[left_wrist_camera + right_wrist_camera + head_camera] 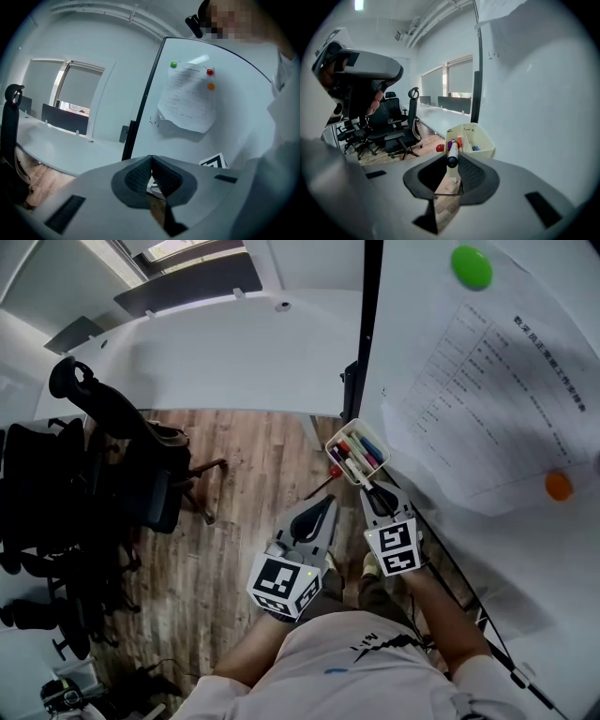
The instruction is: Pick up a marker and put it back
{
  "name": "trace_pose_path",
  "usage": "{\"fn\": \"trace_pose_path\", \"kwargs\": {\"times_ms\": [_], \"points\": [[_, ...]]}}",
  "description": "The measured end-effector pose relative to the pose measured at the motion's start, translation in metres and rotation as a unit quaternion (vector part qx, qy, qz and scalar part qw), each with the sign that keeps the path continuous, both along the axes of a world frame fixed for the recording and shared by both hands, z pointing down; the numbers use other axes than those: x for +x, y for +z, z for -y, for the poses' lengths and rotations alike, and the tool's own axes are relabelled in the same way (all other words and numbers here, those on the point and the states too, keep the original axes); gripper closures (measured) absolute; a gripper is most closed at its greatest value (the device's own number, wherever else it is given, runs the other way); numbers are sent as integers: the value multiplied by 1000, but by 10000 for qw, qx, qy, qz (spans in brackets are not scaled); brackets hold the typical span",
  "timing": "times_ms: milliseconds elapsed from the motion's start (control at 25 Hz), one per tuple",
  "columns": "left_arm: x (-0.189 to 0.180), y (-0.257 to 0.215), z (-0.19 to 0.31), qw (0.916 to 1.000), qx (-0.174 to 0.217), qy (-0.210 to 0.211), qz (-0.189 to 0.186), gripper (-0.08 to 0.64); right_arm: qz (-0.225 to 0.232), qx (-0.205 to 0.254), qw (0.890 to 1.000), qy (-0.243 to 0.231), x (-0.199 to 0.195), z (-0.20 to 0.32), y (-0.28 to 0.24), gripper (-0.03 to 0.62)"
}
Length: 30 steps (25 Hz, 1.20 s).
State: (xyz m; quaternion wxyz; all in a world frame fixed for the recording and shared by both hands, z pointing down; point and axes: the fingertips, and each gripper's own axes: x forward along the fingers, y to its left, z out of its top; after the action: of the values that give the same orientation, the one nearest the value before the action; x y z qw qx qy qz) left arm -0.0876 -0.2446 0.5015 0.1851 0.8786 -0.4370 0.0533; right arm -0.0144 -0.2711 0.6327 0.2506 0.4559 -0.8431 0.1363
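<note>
A cream marker holder (337,439) hangs on the whiteboard's lower edge with several coloured markers (361,456) in it. My right gripper (373,489) sits just below the holder, shut on a marker. In the right gripper view that marker (452,151) stands between the jaws of the right gripper (453,159), dark end toward the camera and pointing at the holder (480,140). My left gripper (325,505) hangs beside it to the left, over the floor. In its own view the left gripper (151,161) has its jaws together with nothing between them.
The whiteboard (441,549) fills the right side, with a printed sheet (487,390), a green magnet (471,266) and an orange magnet (558,486). Black office chairs (122,456) stand at the left on the wooden floor. A long white desk (216,352) lies beyond. A small red object (335,471) is under the holder.
</note>
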Motion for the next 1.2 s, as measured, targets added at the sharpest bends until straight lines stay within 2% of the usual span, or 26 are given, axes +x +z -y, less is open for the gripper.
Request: {"fn": "trace_pose_path", "kwargs": {"times_ms": [800, 1000, 1200], "points": [[23, -22, -24, 9997, 211, -42, -101, 549, -65, -299, 9989, -363, 14, -35, -12, 488], [32, -29, -35, 9996, 261, -29, -114, 549, 69, -64, 9996, -280, 25, -45, -42, 488], [41, -42, -41, 9992, 380, -3, -149, 549, 424, 250, 9981, -366, 24, -50, -91, 489]]}}
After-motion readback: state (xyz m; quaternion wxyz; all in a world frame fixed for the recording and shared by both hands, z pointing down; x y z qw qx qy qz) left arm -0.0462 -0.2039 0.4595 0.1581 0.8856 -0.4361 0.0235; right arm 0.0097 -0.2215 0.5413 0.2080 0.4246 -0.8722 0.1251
